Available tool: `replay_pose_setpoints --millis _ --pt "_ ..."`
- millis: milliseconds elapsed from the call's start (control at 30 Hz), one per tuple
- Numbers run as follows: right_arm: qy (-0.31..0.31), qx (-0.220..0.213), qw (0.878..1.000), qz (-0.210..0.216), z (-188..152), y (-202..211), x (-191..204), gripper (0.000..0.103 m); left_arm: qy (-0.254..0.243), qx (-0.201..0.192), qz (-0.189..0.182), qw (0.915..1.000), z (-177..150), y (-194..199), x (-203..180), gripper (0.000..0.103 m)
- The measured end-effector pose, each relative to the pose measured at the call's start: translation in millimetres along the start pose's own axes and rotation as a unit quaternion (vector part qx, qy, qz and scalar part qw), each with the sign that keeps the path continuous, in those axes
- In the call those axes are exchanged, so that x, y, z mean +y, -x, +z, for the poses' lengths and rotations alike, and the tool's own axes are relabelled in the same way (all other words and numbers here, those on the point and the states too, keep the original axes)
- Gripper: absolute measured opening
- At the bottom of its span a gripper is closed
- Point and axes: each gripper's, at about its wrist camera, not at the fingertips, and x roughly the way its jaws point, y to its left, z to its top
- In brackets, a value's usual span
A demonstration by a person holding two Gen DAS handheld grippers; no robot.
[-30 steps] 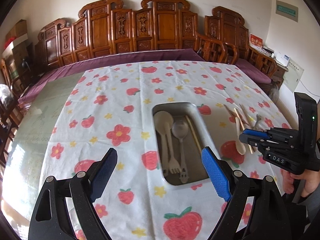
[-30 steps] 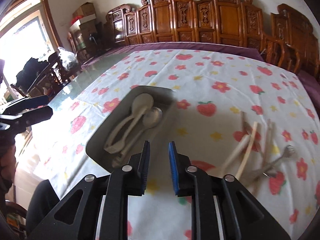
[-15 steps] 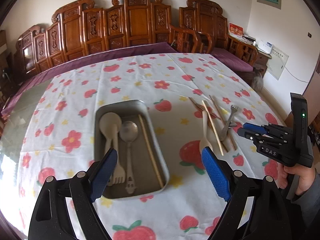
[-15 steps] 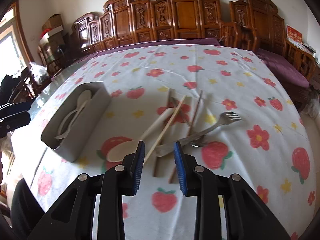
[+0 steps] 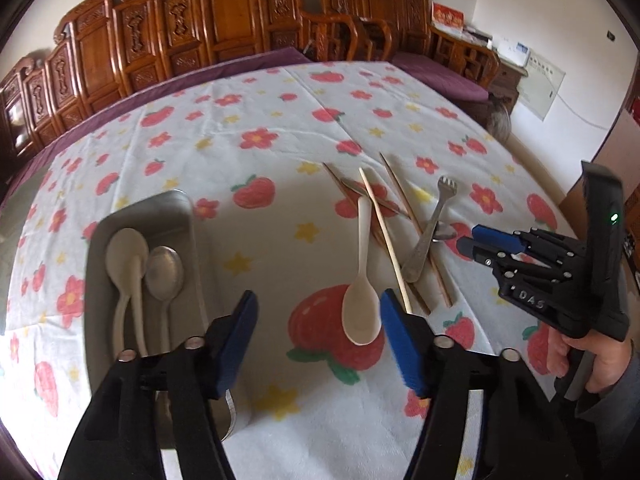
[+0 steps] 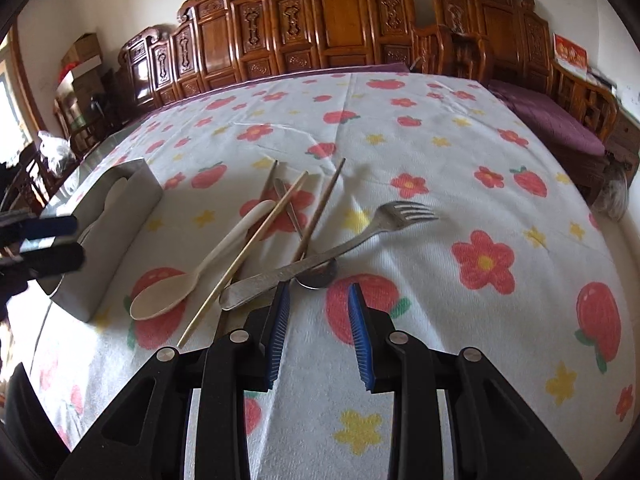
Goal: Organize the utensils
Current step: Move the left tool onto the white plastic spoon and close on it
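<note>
The right gripper (image 6: 316, 332), jaws parted and holding nothing, hovers low over the strawberry-print tablecloth (image 6: 460, 140), aimed at the handle end of a steel fork (image 6: 328, 256) in a loose pile of utensils. The left gripper (image 5: 316, 344), jaws spread wide and likewise empty, hangs between the pile and a metal tray (image 5: 188, 216) that already holds a cream spoon (image 5: 128, 256) and a steel spoon (image 5: 164, 268), with other pieces partly hidden behind the gripper. Outside the tray lie a pale spoon (image 6: 200, 276), a light chopstick (image 6: 248, 252), darker chopsticks (image 6: 320, 212) and a second steel spoon (image 6: 318, 276) whose bowl peeks out from under the fork. The sorting looks roughly half done. The risk lies in the tangle: the fork rests across the darker chopsticks and the buried spoon, so a grab at its handle could catch a neighbour along with it, or lever the chopsticks and send them rolling across the cloth. A thin, smooth handle lying nearly flat may also slip from the pads if the jaws close too high, and the soft cloth could bunch under a low approach.
</note>
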Motion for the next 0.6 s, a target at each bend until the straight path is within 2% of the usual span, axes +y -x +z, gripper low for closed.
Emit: replay_pose_setpoints --millis 67,200,333,600 --pt "-0.002 0.0 1.0 0.001 0 -1 -1 0.033 0.002 0.015 -0.006 0.9999 2 -13 -4 0.047" --pt "-0.009 0.007 1.0 0.004 1 -6 -5 0.033 0.005 0.037 -0.013 0.9992 6 -39 -14 0.042" --pt "-0.01 0.004 1.0 0.009 2 -6 -3 0.033 0.006 0.058 -0.004 0.9983 4 -58 -16 0.032" --pt "-0.01 -0.006 1.0 0.017 4 0 1 0.033 0.016 0.074 -0.005 0.9971 -4 -65 -11 0.021"
